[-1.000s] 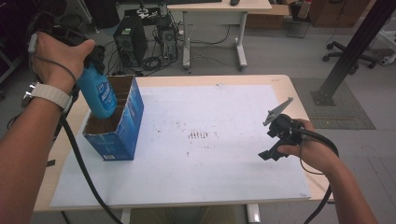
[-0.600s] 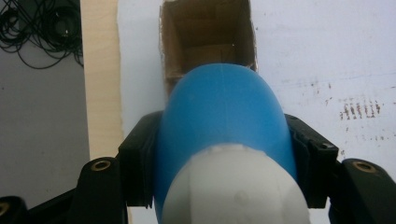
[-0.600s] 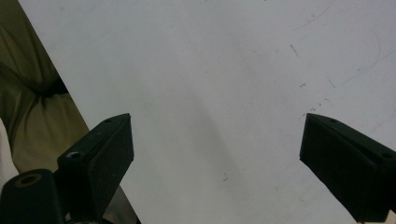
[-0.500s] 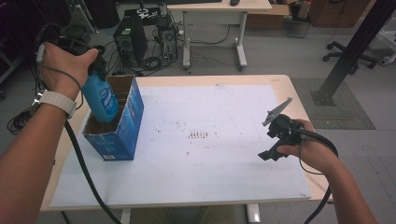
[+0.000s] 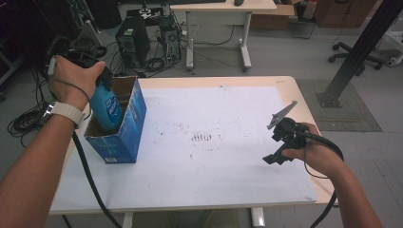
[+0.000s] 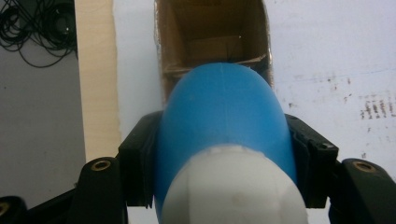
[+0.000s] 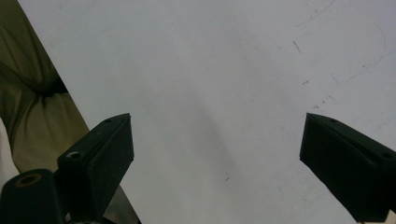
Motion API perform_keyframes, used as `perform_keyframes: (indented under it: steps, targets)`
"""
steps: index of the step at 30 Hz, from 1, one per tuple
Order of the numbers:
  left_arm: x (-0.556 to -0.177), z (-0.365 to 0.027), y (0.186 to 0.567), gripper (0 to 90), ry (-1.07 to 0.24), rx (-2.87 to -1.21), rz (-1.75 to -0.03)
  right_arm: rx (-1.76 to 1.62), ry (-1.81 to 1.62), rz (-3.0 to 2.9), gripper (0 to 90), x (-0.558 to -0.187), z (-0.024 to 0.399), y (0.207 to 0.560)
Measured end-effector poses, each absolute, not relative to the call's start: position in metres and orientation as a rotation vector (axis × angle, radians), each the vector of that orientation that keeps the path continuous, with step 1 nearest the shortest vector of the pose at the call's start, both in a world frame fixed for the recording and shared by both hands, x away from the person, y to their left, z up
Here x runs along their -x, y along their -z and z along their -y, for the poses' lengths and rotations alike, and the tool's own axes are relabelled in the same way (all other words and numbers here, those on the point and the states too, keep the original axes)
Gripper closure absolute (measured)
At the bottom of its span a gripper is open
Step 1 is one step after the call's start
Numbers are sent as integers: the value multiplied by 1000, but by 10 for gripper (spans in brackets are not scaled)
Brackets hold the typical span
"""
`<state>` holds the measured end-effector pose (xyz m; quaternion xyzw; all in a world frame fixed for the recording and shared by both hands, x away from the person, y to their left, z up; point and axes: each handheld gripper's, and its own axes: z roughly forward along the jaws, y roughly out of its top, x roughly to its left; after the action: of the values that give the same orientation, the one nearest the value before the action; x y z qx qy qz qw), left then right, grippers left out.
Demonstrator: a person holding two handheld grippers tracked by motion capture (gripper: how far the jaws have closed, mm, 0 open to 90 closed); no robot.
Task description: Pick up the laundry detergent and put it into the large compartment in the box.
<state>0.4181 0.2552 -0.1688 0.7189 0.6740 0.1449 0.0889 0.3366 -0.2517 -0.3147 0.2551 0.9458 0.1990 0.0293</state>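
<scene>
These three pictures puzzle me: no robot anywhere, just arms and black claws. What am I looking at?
A person works at a white-topped table with a hand-held grasping tool in each hand. One picture comes from a camera above the table; the other two come from small cameras riding on each tool, looking along its black jaws. The left tool is shut on a blue bottle with a white cap, holding it in the opening of a blue cardboard box that stands near the table's left edge. The right tool is open, holds nothing and hangs over bare tabletop.
</scene>
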Motion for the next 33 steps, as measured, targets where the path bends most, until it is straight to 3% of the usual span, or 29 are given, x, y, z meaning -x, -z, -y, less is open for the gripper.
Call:
perform_keyframes:
  steps: [33]
  targets:
    - [-422,-256,223,374,-429,-2191,-1988,-805,-618,-2920,99,-334,255,321]
